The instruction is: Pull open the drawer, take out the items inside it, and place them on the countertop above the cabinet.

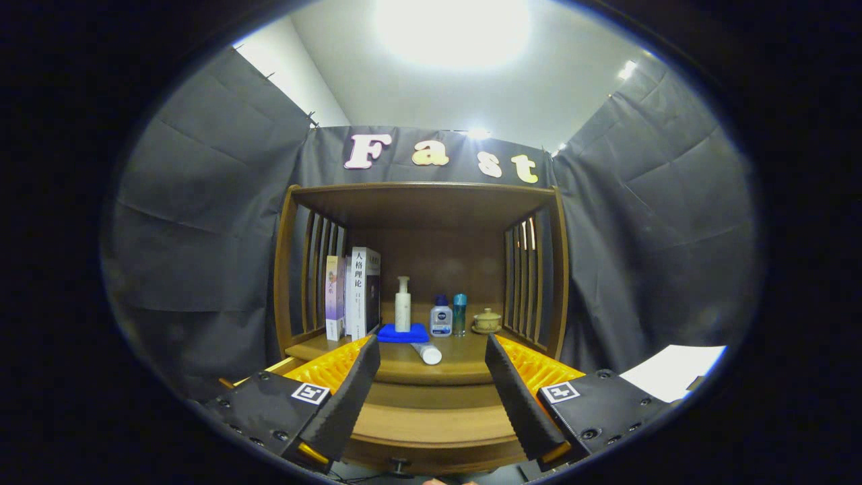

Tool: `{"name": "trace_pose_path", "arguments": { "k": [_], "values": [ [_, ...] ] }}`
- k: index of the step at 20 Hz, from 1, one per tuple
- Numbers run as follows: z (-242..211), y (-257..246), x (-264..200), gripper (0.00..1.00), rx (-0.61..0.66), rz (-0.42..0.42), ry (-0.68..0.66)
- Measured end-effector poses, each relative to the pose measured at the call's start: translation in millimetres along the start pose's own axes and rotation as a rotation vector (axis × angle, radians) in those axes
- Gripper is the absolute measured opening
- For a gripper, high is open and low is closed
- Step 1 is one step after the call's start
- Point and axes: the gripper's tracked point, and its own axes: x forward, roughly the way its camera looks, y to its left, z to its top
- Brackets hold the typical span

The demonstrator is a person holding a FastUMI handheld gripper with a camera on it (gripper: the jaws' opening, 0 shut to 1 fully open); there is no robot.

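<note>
Two fingers of the gripper [432,397] stand wide apart with nothing between them, held out in front of a wooden cabinet [285,269]. Low between the fingers, nearest of all, a small dark knob [400,464] sticks out of the front of the drawer [431,459], which sits below the cabinet's stepped wooden front — whether the drawer is pulled out at all cannot be told from here, and nothing of its inside shows.

Just beyond the fingertips lies the countertop [458,357], under the cabinet's roofed, slat-sided upper part. A white tube [427,352] lies on its side near the countertop's front edge. Behind it a blue cloth [403,333] is spread flat, and a tall pale pump bottle [403,304] stands upright at the cloth's back edge. Just right of the cloth stand a squat blue-capped bottle [441,320] and, touching or nearly touching it, a slim teal bottle [459,314]. Further right, near the slatted side, a small lidded cup [487,320] rests on a saucer. At the left side a few books [353,293] stand upright against the slats.

Off to the right, outside the cabinet, a white sheet [673,370] lies flat.
</note>
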Motion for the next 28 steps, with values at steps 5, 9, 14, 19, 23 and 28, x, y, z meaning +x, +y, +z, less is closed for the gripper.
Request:
{"name": "trace_pose_path", "arguments": {
  "k": [5,9,14,19,23,28],
  "values": [
    [-35,0,-21,1.0,-0.004,0.0,0.048],
    [-67,4,-37,1.0,0.067,0.012,0.12],
    [-107,2,-54,1.0,0.021,0.011,0.197],
    [-143,7,-53,1.0,-0.002,0.024,0.274],
    [-163,14,-46,1.0,0.0,0.032,0.31],
    [-179,15,-30,1.0,0.007,0.016,0.329]
  ]
}}
